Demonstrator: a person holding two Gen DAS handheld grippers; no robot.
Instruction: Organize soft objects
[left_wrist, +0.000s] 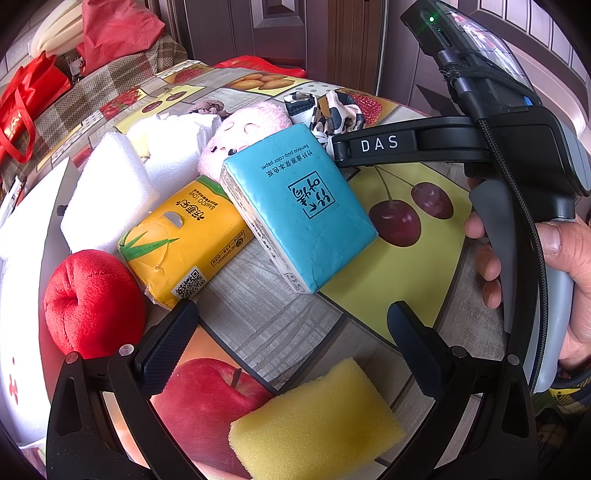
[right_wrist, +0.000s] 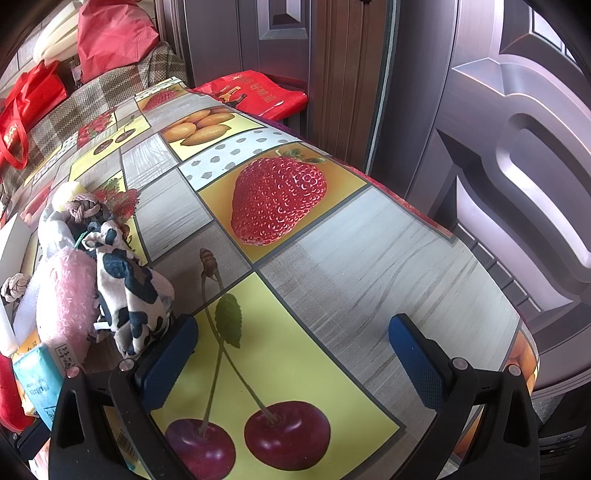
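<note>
In the left wrist view my left gripper (left_wrist: 291, 325) is open and empty above the table. A yellow sponge (left_wrist: 317, 417) lies just below it. Ahead lie a blue tissue pack (left_wrist: 303, 206), a yellow tissue pack (left_wrist: 184, 240), a red plush apple (left_wrist: 92, 299), white foam blocks (left_wrist: 110, 188), a pink plush toy (left_wrist: 243, 136) and a cow-print cloth (left_wrist: 332, 110). My right gripper (left_wrist: 340, 147) shows from the side at the blue pack's far corner. In the right wrist view my right gripper (right_wrist: 293, 339) is open and empty over the cherry print, with the cow-print cloth (right_wrist: 129, 295), pink plush (right_wrist: 62, 295) and blue pack (right_wrist: 37, 384) to its left.
The table (right_wrist: 369, 251) has a fruit-print cloth and its edge runs along the right, beside a dark door (right_wrist: 498, 129). A red bag (right_wrist: 255, 92) lies past the far edge. A plaid-covered seat with red bags (left_wrist: 22, 107) stands at the far left.
</note>
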